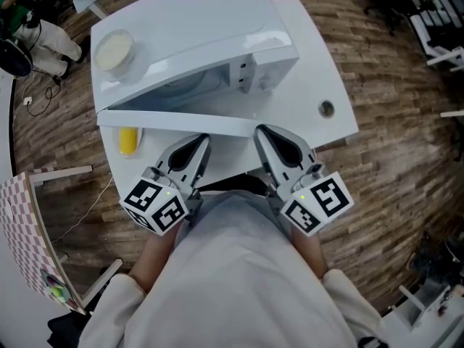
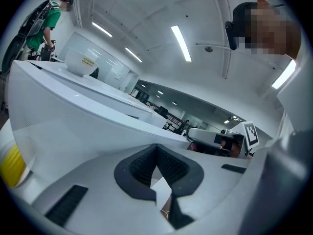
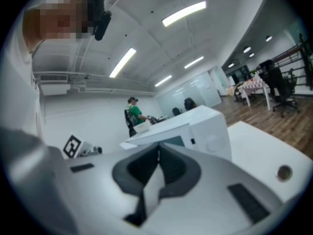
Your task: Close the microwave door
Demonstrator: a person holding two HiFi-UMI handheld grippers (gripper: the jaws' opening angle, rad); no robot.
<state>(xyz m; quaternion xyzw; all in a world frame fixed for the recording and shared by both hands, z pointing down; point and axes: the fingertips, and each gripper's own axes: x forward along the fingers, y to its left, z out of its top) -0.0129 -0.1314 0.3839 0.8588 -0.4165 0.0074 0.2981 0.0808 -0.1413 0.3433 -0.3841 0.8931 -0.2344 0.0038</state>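
While door (image 1: 174, 119) open, bowl label (image 2: 88, 61) illegible

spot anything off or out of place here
The door of the boxy white microwave stands swung open toward the person, not shut. A round white bowl sits on top of the microwave, an unusual spot. Nothing looks spilled or broken.

I hold my left gripper (image 1: 204, 139) and right gripper (image 1: 259, 130) side by side, pointing forward, jaws pressed together, gripping nothing.
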